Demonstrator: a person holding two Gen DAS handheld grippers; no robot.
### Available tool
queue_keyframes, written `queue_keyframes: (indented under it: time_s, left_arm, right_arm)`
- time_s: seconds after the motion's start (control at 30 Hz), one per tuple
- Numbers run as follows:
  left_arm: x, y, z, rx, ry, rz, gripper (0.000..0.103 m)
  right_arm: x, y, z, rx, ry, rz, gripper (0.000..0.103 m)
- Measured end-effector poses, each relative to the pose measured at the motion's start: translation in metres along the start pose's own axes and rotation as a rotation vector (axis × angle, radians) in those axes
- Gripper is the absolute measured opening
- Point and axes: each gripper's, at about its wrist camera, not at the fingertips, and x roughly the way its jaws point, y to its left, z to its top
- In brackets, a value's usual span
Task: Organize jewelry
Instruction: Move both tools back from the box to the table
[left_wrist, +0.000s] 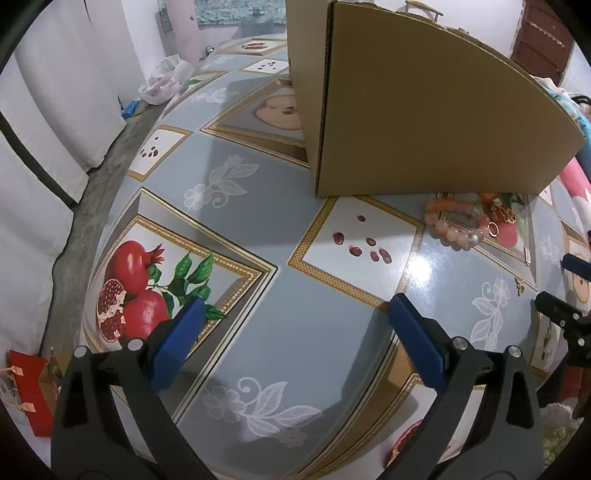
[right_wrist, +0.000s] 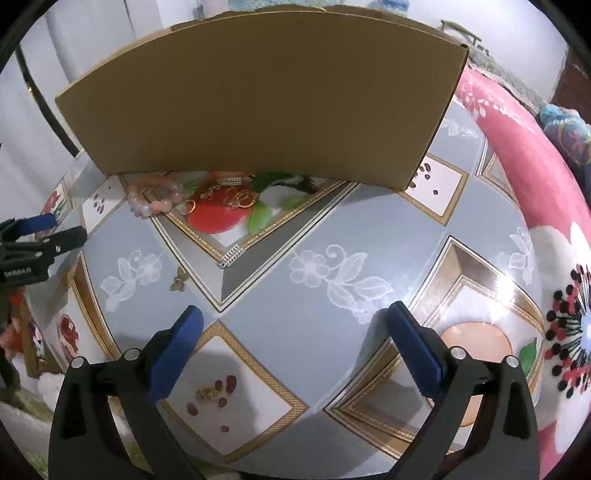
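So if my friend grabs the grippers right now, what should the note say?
Left gripper: open, empty, over bare tablecloth.
Right gripper: open, empty.
Jewelry lies loose on the tablecloth in front of the cardboard box: pink bead bracelets, gold rings, a small silver clip, a gold butterfly piece, and a small gold piece near the right gripper.
Done: nothing looks sorted yet.
Left: pick up every piece and put it away, probably in the box.

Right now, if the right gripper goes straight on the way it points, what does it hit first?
Most likely bare tablecloth: the right gripper stands open and empty, pointing steeply down. The silver clip lies farther ahead; depth is uncertain.
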Motion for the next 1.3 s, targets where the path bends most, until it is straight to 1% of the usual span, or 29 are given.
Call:
queue_keyframes:
  time_s: [0.1,0.17,0.23,0.3,0.33,0.37,0.4,0.43,0.47,0.5,0.53,0.57,0.6,0.63,0.67,0.73,0.77,0.87,0.97,1.07,1.17,1.23,1.3]
  left_arm:
    - [-0.002,-0.002,-0.004,-0.001,-0.024,0.002,0.097]
    - [-0.004,-0.002,-0.007,0.003,-0.038,-0.001,0.097]
    - [-0.006,-0.003,-0.008,0.015,-0.046,-0.009,0.096]
    - [-0.009,-0.003,-0.009,0.019,-0.047,-0.015,0.096]
    - [-0.011,-0.004,-0.009,0.019,-0.059,-0.032,0.096]
    - [-0.015,-0.004,-0.009,0.019,-0.082,-0.057,0.095]
    - [-0.024,-0.007,-0.007,0.02,-0.128,-0.089,0.095]
    - [-0.03,-0.011,-0.006,0.028,-0.157,-0.108,0.095]
    - [-0.033,-0.014,-0.004,0.038,-0.176,-0.122,0.095]
    - [-0.038,-0.022,-0.001,0.06,-0.205,-0.14,0.093]
    - [-0.04,-0.028,0.002,0.076,-0.219,-0.146,0.084]
    - [-0.04,-0.036,0.006,0.094,-0.224,-0.146,0.072]
    - [-0.038,-0.041,0.009,0.105,-0.221,-0.14,0.068]
    - [-0.036,-0.048,0.012,0.114,-0.215,-0.134,0.061]
    - [-0.034,-0.052,0.015,0.119,-0.21,-0.135,0.052]
    - [-0.026,-0.062,0.022,0.124,-0.187,-0.13,0.045]
    - [-0.024,-0.064,0.024,0.122,-0.183,-0.13,0.043]
    - [-0.011,-0.072,0.031,0.13,-0.149,-0.118,0.04]
    - [-0.001,-0.08,0.029,0.168,-0.119,-0.088,0.039]
    - [-0.003,-0.08,0.026,0.191,-0.118,-0.051,0.039]
    - [-0.006,-0.063,0.021,0.172,-0.103,-0.006,0.039]
    - [-0.008,-0.051,0.02,0.151,-0.098,0.009,0.039]
    - [-0.01,-0.039,0.02,0.12,-0.093,0.007,0.039]
  right_arm:
    - [-0.005,-0.001,-0.014,-0.02,-0.029,0.015,0.097]
    - [-0.007,-0.003,-0.017,-0.029,-0.025,0.031,0.097]
    - [-0.009,-0.007,-0.015,-0.012,-0.016,0.038,0.097]
    - [-0.018,-0.002,-0.011,0.011,-0.064,0.057,0.097]
    - [-0.024,-0.002,-0.011,0.012,-0.099,0.077,0.097]
    - [-0.03,-0.001,-0.011,0.01,-0.133,0.096,0.097]
    - [-0.035,0.001,-0.01,0.01,-0.158,0.105,0.097]
    - [-0.038,0.001,-0.009,0.014,-0.182,0.112,0.096]
    - [-0.042,0.002,-0.007,0.022,-0.208,0.122,0.093]
    - [-0.042,0.001,-0.005,0.03,-0.22,0.13,0.091]
    - [-0.042,0.001,-0.004,0.038,-0.225,0.133,0.087]
    - [-0.042,0.002,-0.003,0.044,-0.228,0.136,0.08]
    - [-0.039,0.001,0.001,0.053,-0.227,0.145,0.077]
    - [-0.036,0.0,0.004,0.062,-0.227,0.151,0.073]
    - [-0.035,-0.001,0.005,0.071,-0.229,0.157,0.071]
    - [-0.036,-0.003,0.006,0.08,-0.235,0.178,0.071]
    - [-0.036,-0.005,0.007,0.081,-0.239,0.183,0.071]
    - [-0.038,-0.002,0.003,0.073,-0.239,0.19,0.071]
    - [-0.036,0.0,0.0,0.068,-0.232,0.19,0.071]
    - [-0.035,-0.003,0.0,0.072,-0.228,0.189,0.071]
    - [-0.034,-0.009,0.001,0.085,-0.226,0.195,0.071]
    - [-0.033,-0.014,0.003,0.092,-0.227,0.198,0.071]
    - [-0.033,-0.018,0.005,0.09,-0.23,0.194,0.071]
